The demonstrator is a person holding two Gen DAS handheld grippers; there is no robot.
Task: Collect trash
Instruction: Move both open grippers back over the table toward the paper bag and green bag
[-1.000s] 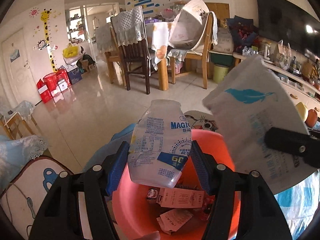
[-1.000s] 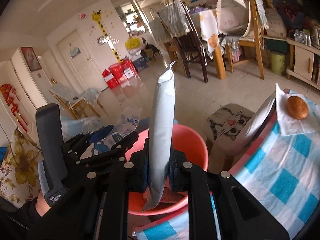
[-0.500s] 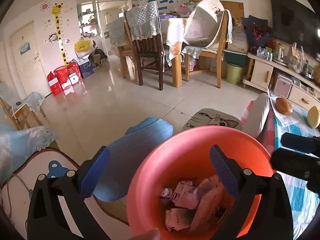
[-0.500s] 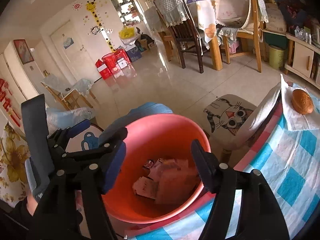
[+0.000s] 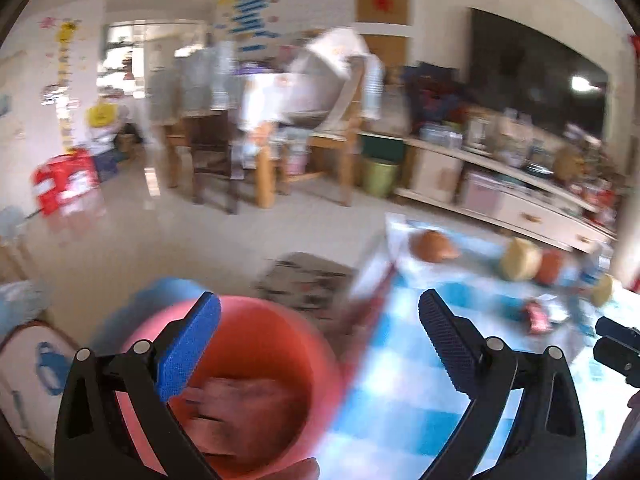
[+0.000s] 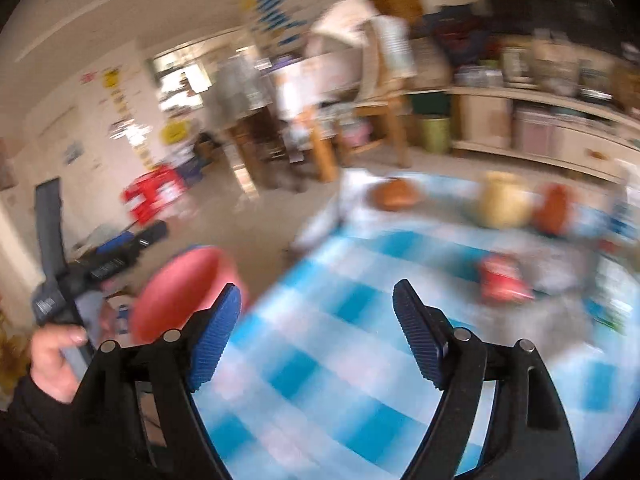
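My left tongs [image 5: 320, 348] are wide open with nothing in them. My right tongs [image 6: 316, 332] are opening too, and nothing sits between them. The pink bin [image 5: 256, 344] is my landmark: it is under my left tongs, with blurry trash [image 5: 240, 404] inside. Right of the bin is the blue checked tabletop [image 6: 340, 360]. Far from the bin on it lies a red wrapper [image 6: 502, 278].
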